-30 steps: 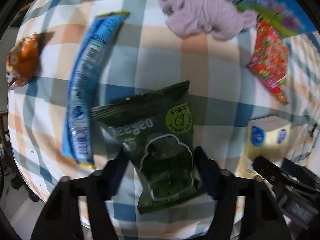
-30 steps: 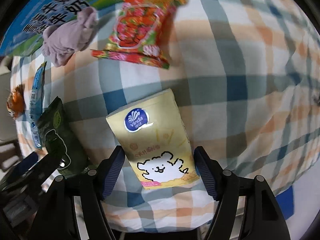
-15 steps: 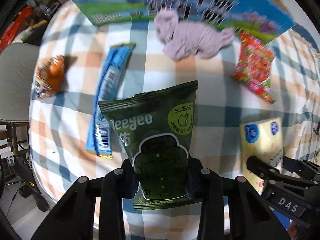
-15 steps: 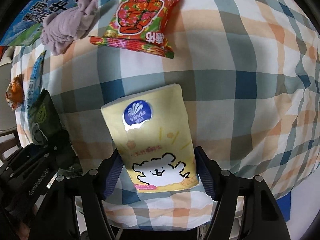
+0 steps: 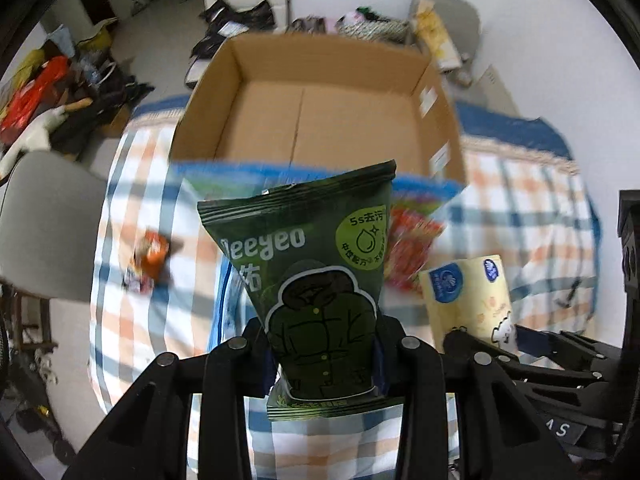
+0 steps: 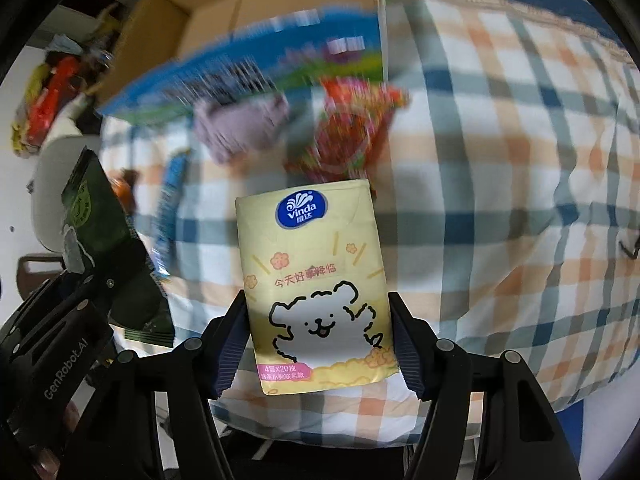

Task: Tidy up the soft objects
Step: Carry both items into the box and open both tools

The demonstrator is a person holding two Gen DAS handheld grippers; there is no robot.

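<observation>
Above the checked surface, the left gripper clamps its jaws on the green pouch; the right gripper pinches the yellow tissue pack. Both look light, soft and crushable, best held low across their sides, short of the open cardboard box.

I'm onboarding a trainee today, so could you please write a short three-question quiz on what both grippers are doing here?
1. True or false: the left gripper is shut on the dark green packet.
2. What does the right gripper hold? A) purple cloth B) yellow tissue pack C) red snack bag
3. Which container stands open beyond the checked cloth?

Key: 1 true; 2 B; 3 the cardboard box.
</observation>
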